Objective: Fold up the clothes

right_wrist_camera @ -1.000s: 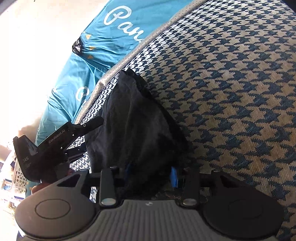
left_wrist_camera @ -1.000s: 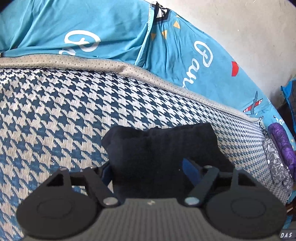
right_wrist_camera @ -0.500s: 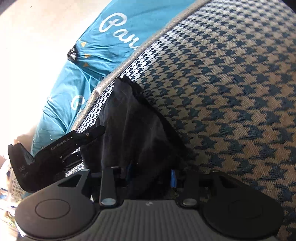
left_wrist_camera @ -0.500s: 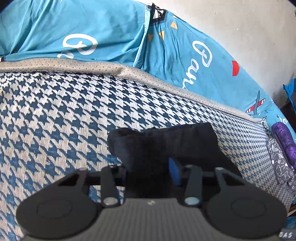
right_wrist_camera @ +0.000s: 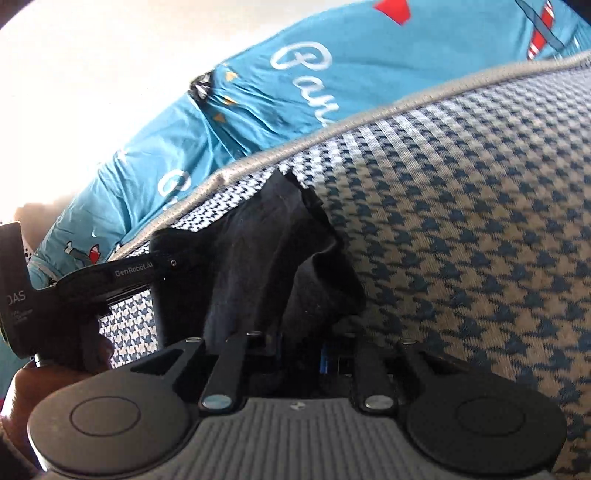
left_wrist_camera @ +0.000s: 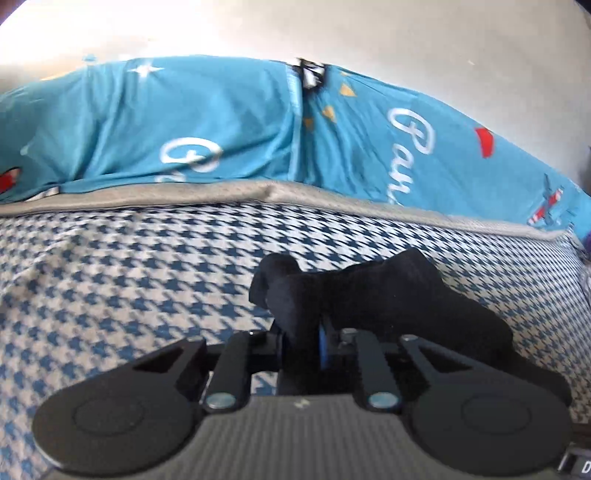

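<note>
A bedroom at home: big bed with a blue-and-white checked mattress (left_wrist_camera: 147,280), blue bedsheet (left_wrist_camera: 184,122) bunched behind, plain wall (left_wrist_camera: 406,33).

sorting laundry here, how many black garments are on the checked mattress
1. The black garment lies bunched on the checked mattress near its grey edge, pinched at one end by the left tool and at the other by the right tool. More may lie out of view.

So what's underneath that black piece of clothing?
Under the black garment lies the blue-and-white houndstooth mattress. Left gripper and right gripper each pinch an edge. Whatever lies inside its bunched folds is covered.
</note>
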